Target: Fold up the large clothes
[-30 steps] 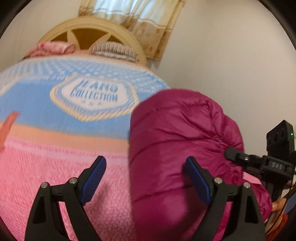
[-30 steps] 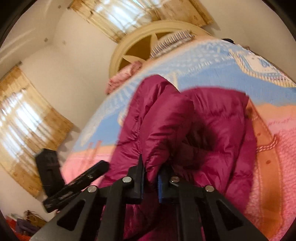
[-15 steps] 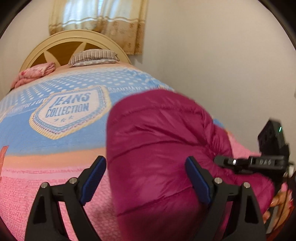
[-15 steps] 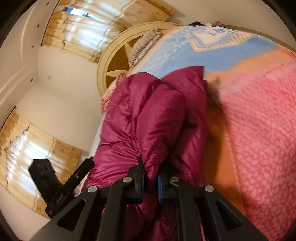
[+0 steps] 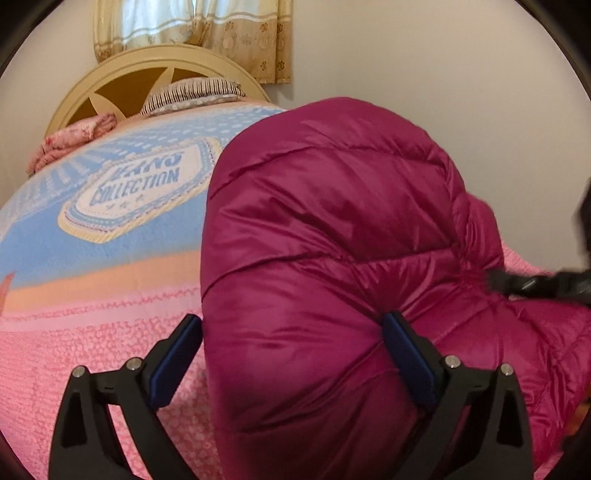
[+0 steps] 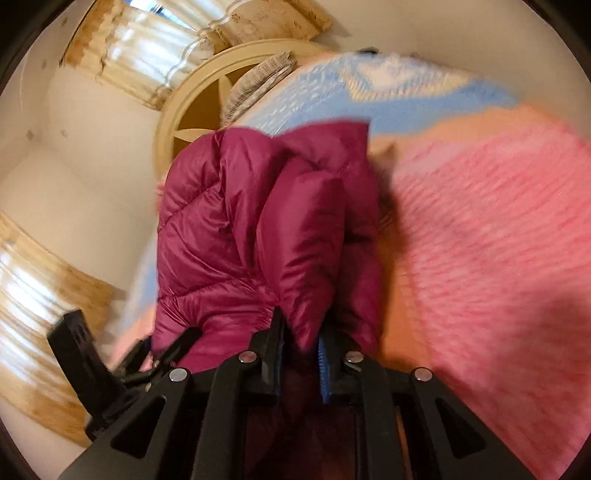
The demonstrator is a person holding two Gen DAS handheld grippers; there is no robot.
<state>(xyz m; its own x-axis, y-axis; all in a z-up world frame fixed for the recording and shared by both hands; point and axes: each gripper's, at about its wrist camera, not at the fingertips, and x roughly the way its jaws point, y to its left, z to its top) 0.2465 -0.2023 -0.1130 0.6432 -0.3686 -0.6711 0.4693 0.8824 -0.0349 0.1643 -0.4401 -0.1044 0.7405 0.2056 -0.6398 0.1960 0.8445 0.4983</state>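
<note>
The jacket (image 5: 332,258), a puffy magenta one, lies bunched on the bed (image 5: 92,350) over a pink and blue blanket (image 5: 122,236). The left tool (image 5: 291,354) has its jaws spread wide and opening; the jacket bulges between them, and its right pad touches the fabric while the left pad stands clear. The right tool (image 6: 301,354) is nearly closed, its jaws opening slightly, with a fold of jacket (image 6: 280,236) pinched between the pads. A headboard (image 5: 147,74) and curtain (image 5: 207,29) stand behind.
</note>
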